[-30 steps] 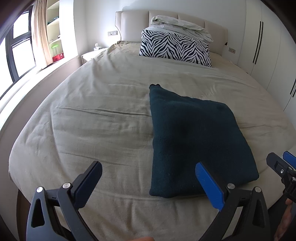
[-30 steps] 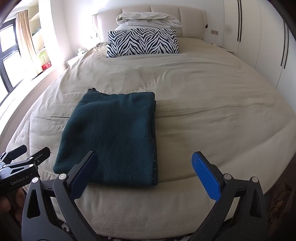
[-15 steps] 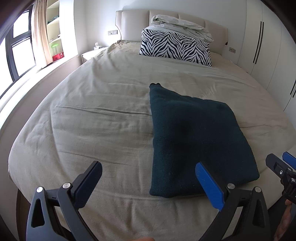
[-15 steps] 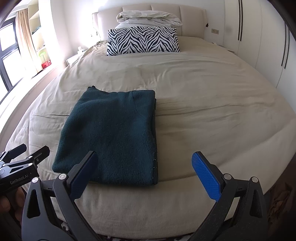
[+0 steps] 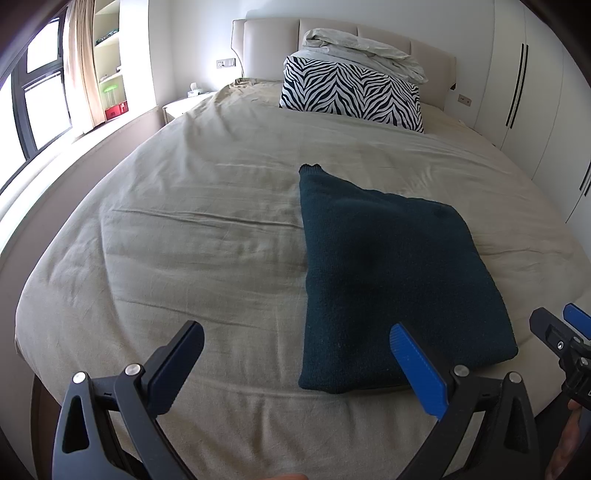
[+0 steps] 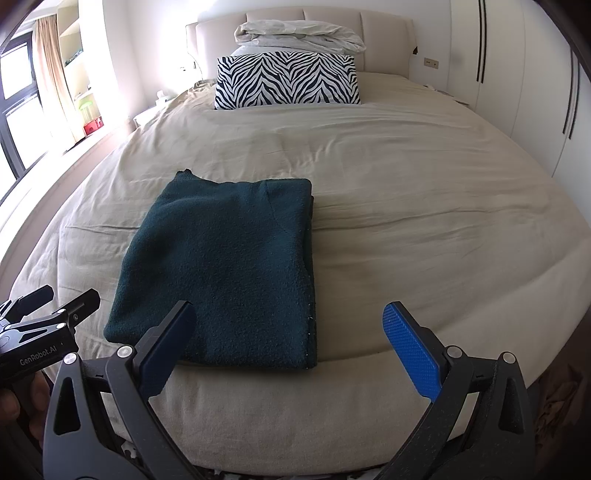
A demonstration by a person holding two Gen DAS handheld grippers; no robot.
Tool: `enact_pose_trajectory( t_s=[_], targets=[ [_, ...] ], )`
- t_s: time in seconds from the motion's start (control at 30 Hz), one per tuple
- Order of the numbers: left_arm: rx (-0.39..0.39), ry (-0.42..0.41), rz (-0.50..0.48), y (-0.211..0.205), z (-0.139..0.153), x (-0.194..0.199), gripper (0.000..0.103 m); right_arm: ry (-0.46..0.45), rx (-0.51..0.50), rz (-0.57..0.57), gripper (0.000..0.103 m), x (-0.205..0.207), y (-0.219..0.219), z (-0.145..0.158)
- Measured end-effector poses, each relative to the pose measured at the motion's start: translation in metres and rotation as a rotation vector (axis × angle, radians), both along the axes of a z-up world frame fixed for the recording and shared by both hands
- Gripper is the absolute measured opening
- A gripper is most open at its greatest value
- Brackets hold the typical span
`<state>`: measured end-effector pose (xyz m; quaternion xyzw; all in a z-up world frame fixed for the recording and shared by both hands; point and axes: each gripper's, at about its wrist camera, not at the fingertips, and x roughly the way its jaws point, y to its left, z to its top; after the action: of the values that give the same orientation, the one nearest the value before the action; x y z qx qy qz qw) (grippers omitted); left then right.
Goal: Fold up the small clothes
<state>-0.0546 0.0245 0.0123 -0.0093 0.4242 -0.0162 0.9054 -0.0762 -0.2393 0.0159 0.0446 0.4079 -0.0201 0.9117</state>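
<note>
Near the foot edge of the wide bed (image 6: 424,206), covered in a beige, lightly creased cotton spread: one dark teal knitted garment (image 6: 229,266), folded into a flat rectangle. It lies left of the bed's centre line in the right wrist view, its near edge close to the foot edge, its long sides running toward the headboard. A small ribbed tab sticks out at its far left corner. Layered edges show along its right side.

Left gripper (image 5: 295,360): black frame, blue-padded fingers, jaws spread wide, holding nothing. It hovers over the foot edge, left of the garment; its right finger overlaps the garment's near left corner in the picture, contact cannot be told. The right wrist view shows the same gripper at the lower left edge, gripped by a hand (image 6: 14,402), and its jaws apart.

Right gripper (image 6: 291,339): same build, jaws spread wide, empty. It sits just short of the garment's near edge, left finger in front of the cloth, right finger over bare spread.

Head end of the bed: zebra-striped black-and-white pillow (image 6: 286,79) lying across, a crumpled pale grey duvet (image 6: 299,35) piled behind it against the padded beige headboard (image 6: 384,33).

Right of the bed: white wardrobe doors (image 6: 517,92) with dark vertical handles. Left of the bed: bright window (image 5: 33,107) with a beige curtain.
</note>
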Motion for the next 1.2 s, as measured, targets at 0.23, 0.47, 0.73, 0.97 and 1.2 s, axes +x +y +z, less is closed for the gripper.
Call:
enact_pose_trajectory(
  t_s=[0.23, 0.47, 0.73, 0.97, 1.2],
  targets=[
    [0.000, 0.002, 0.000, 0.0002, 0.0003, 0.0002, 0.103, 0.001, -0.001, 0.001, 0.103, 0.0002, -0.0003, -0.0001],
    [-0.001, 0.003, 0.000, 0.0001, -0.0001, 0.0001, 0.103, 0.002, 0.000, 0.000, 0.103, 0.0001, -0.0003, 0.0000],
    [-0.003, 0.007, 0.001, 0.0023, -0.0017, 0.0009, 0.103, 0.004, 0.000, 0.001, 0.103, -0.0001, -0.0011, -0.0007],
    [-0.005, 0.012, 0.003, 0.0045, -0.0030, 0.0011, 0.103, 0.005, -0.001, 0.002, 0.103, -0.0006, -0.0014, -0.0016],
    [-0.006, 0.019, 0.003, 0.0048, -0.0041, 0.0015, 0.103, 0.008, 0.001, 0.004, 0.103, -0.0017, -0.0014, -0.0028]
  ],
)
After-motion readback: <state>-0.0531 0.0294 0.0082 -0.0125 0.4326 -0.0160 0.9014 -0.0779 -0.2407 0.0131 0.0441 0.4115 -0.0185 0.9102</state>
